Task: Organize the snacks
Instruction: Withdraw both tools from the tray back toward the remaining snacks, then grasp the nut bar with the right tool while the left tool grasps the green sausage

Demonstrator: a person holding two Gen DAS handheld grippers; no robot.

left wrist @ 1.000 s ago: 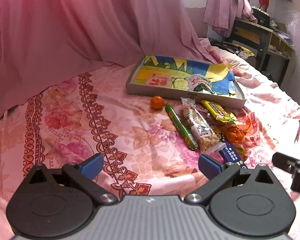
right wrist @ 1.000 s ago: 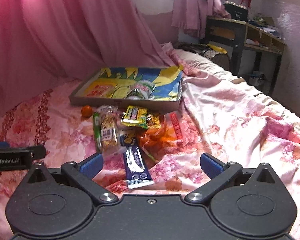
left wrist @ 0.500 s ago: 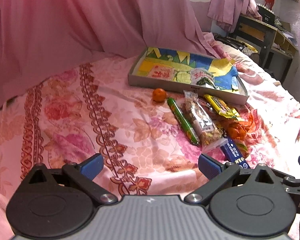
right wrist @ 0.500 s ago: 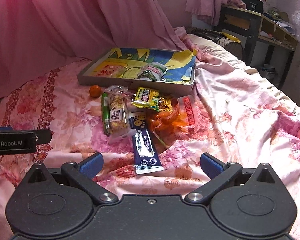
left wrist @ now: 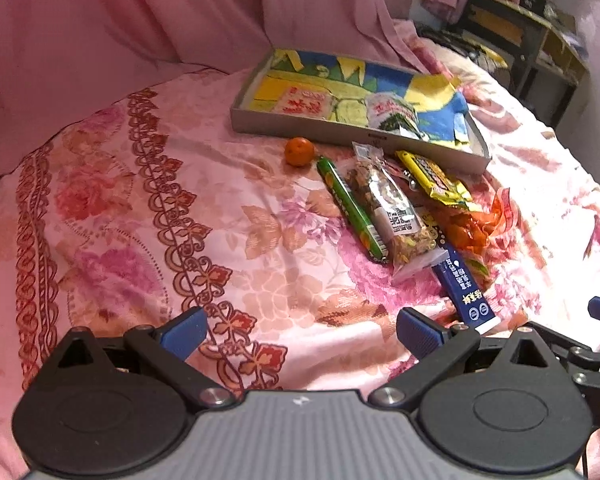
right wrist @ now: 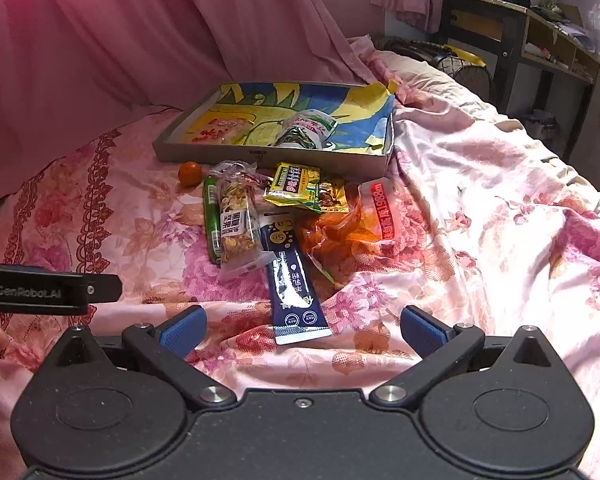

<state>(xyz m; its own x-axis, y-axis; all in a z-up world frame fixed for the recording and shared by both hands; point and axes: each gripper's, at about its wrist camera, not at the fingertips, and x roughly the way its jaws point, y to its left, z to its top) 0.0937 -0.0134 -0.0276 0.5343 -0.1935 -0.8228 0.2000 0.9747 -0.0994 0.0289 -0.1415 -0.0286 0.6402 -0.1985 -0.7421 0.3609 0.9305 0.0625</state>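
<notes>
Left tongs (left wrist: 300, 330) and right tongs (right wrist: 302, 326), both spread wide and holding nothing, above a bed covered by a pink flowered sheet (left wrist: 148, 216).

Ahead of the left tongs, to its right, a loose pile of snacks lies on the sheet: a small orange (left wrist: 299, 151) farthest off, then a green stick pack (left wrist: 350, 208) lying flush against a clear bar of nuts (left wrist: 392, 214), a yellow packet (left wrist: 434, 178) and an orange bag (left wrist: 476, 228). A dark blue sachet (left wrist: 462, 286) lies nearest, its far end tucked under the nut bar, its near end just beyond the right finger (left wrist: 418, 334) of the left tongs.

In the right wrist view the same blue sachet (right wrist: 294, 280) lies straight ahead, between the two fingers and just beyond them; the orange bag (right wrist: 340, 236) is partly overlapped by the yellow packet (right wrist: 300, 186).

Beyond the pile stands a shallow grey tray (left wrist: 300, 126) lined with blue and yellow paper. It holds a flat red-printed packet (left wrist: 304, 104) and a green-and-white bag (left wrist: 394, 114); in the right wrist view the tray's near wall (right wrist: 268, 156) hides the lower part of both.

The print on all wrappers is too small to read. The left tongs appear only as a black bar (right wrist: 48, 290) cut off at the left edge of the right view. Pink curtains (right wrist: 140, 40) close off the background.
</notes>
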